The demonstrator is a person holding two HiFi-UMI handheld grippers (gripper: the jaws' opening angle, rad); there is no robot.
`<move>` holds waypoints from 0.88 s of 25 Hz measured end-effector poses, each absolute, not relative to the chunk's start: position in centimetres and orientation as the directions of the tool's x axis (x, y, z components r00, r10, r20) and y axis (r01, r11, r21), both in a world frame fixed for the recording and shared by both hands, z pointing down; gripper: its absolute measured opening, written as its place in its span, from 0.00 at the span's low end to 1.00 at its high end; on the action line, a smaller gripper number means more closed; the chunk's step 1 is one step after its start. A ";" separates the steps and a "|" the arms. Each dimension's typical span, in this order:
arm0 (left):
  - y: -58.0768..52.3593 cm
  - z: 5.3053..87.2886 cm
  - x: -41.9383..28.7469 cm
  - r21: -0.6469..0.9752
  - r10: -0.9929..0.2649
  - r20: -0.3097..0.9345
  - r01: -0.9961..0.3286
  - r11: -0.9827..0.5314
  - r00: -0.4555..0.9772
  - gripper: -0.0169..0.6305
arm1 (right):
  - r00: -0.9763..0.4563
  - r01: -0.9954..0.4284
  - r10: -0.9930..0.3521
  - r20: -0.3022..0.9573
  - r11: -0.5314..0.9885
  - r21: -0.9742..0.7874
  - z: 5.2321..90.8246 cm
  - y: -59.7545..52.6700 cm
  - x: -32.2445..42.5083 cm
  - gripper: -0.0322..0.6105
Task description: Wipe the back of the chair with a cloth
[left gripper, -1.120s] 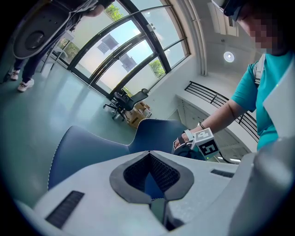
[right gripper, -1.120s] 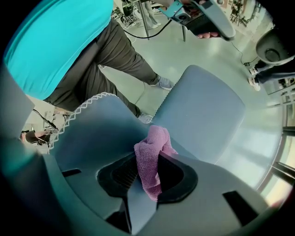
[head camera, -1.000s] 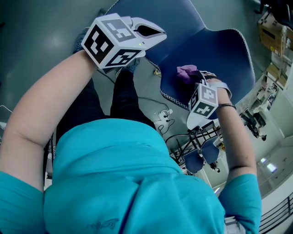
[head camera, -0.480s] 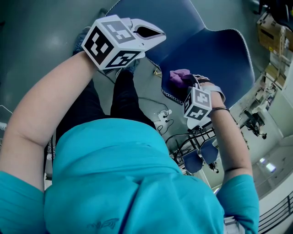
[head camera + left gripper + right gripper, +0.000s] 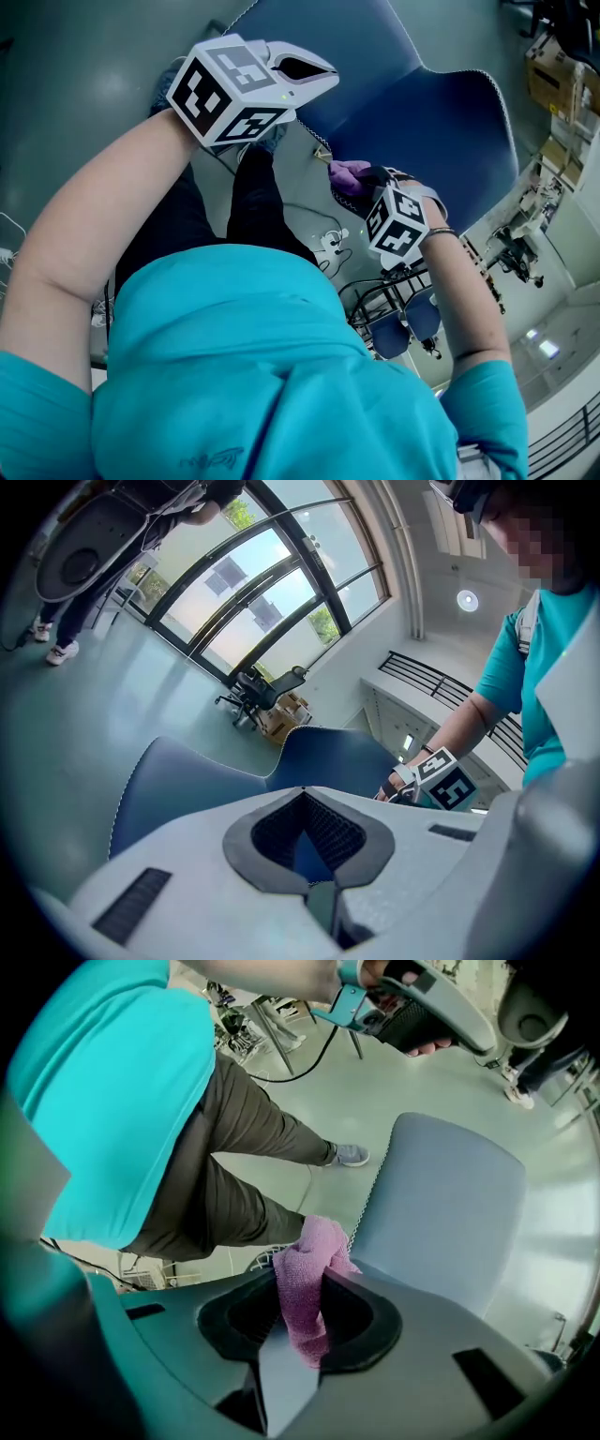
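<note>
Purple terry cloth (image 5: pixel 311 1288) is clamped between the jaws of the right gripper (image 5: pixel 375 178), and a bunched fold stands out beyond the tips. In the head view the cloth is seen at the near side of the blue chair back (image 5: pixel 441 103), right by its stitched edge (image 5: pixel 373 1190). Whether it is pressed onto the fabric or held just off it cannot be told. Most of the padded panel lies beyond the cloth, so the wiping is judged to be at one margin, with the broad middle and the far side yet to be covered.

For the stroke to be done well, the protruding fold should be laid flat against the upholstery so that cloth meets the surface and the hard jaw tips do not. Even pressure is called for, with passes run across the panel and overlapped slightly. The clamp must hold firm enough that the cloth is not dragged out by friction. The seam is best followed along its length.

The left gripper (image 5: pixel 317 71) is held raised, well apart from the cloth, with its jaws together and nothing between them. It could be brought down to steady the chair should it shift.
</note>
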State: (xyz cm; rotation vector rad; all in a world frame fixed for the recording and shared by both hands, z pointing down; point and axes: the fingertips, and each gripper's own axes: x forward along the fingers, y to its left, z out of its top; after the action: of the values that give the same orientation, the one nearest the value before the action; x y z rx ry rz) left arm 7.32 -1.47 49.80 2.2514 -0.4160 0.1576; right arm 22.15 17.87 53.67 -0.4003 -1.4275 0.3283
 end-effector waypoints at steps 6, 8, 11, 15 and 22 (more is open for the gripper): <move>-2.6 50.2 7.2 0.724 -0.248 0.249 -0.350 -0.594 0.936 0.02 | 0.057 -0.009 0.530 0.846 0.847 -0.531 52.4 18.5 19.9 0.22; -2.9 50.4 7.3 0.726 -0.248 0.251 -0.352 -0.591 0.936 0.02 | 0.023 -0.019 0.558 0.829 0.830 -0.558 51.9 18.7 19.1 0.22; -3.3 51.0 7.6 0.727 -0.247 0.258 -0.356 -0.587 0.934 0.02 | -0.070 -0.055 0.612 0.788 0.786 -0.615 50.8 18.5 17.4 0.22; -4.1 51.7 8.3 0.730 -0.246 0.265 -0.361 -0.581 0.932 0.02 | -0.203 -0.136 0.553 0.808 0.802 -0.582 50.4 13.1 16.5 0.22; -6.0 54.5 10.3 0.718 -0.246 0.311 -0.396 -0.572 0.918 0.02 | 0.017 0.006 0.205 0.979 0.979 -0.205 56.7 -2.4 23.9 0.22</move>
State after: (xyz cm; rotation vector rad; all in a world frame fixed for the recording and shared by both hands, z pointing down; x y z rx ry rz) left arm 10.28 -6.03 54.52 2.2053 -0.4551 0.2212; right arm 23.91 -2.35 56.65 -0.1673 -1.5488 0.1558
